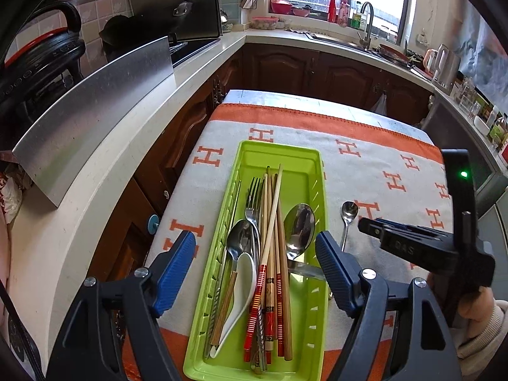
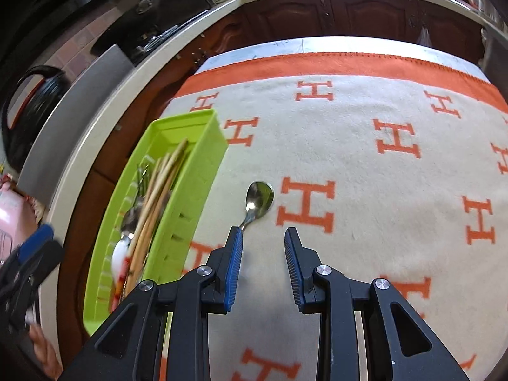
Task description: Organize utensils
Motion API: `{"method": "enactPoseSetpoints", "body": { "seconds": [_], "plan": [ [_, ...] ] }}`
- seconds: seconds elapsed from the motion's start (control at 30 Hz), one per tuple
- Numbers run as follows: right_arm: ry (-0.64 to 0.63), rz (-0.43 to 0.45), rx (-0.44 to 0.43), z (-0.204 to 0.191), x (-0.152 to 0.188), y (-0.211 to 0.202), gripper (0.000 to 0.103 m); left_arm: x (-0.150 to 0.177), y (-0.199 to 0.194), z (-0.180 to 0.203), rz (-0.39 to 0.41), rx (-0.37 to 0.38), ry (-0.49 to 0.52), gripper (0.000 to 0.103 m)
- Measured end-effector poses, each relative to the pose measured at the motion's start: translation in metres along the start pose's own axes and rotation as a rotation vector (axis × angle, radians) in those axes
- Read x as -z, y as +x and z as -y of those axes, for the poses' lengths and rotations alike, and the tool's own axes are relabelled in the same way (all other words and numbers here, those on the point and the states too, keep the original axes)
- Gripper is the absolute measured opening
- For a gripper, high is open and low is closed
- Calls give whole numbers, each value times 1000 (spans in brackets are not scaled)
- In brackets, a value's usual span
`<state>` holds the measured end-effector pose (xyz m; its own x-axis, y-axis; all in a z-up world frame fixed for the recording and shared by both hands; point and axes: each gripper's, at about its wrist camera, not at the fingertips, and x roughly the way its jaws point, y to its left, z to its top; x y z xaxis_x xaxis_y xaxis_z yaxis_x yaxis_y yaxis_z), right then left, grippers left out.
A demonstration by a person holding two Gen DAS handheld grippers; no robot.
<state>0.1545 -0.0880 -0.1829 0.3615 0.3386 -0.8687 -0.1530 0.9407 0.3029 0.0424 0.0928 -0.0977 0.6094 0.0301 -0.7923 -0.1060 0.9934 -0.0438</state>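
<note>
Right gripper (image 2: pixel 263 233) half open, empty; small spoon (image 2: pixel 258 200) just ahead, near left finger. Left gripper (image 1: pixel 255 247) wide open, empty, above green tray (image 1: pixel 312 171).

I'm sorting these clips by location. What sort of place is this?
Most likely a home kitchen: an L-shaped countertop over wooden cabinets, a sink faucet beneath the window, and a green utensil tray on a cloth-covered table.

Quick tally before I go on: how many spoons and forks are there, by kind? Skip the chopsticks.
Metal spoons in the green tray: 2
White ceramic spoon in the tray: 1
Small metal spoon on the cloth: 1
Fork visible: 1
Total: 5
</note>
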Motion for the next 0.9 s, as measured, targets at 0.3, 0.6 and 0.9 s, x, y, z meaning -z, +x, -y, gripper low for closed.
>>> {"method": "enactPoseSetpoints", "body": {
  "seconds": [0.3, 0.6, 0.9],
  "plan": [
    [-124, 41, 123, -41, -4, 34, 24, 1, 9, -10, -21, -6, -23, 76],
    [-111, 70, 120, -43, 5, 25, 2, 3, 9, -14, -20, 1, -33, 76],
    [4, 55, -8, -36, 15, -25, 2, 3, 1, -19, -5, -11, -34, 76]
  ]
}}
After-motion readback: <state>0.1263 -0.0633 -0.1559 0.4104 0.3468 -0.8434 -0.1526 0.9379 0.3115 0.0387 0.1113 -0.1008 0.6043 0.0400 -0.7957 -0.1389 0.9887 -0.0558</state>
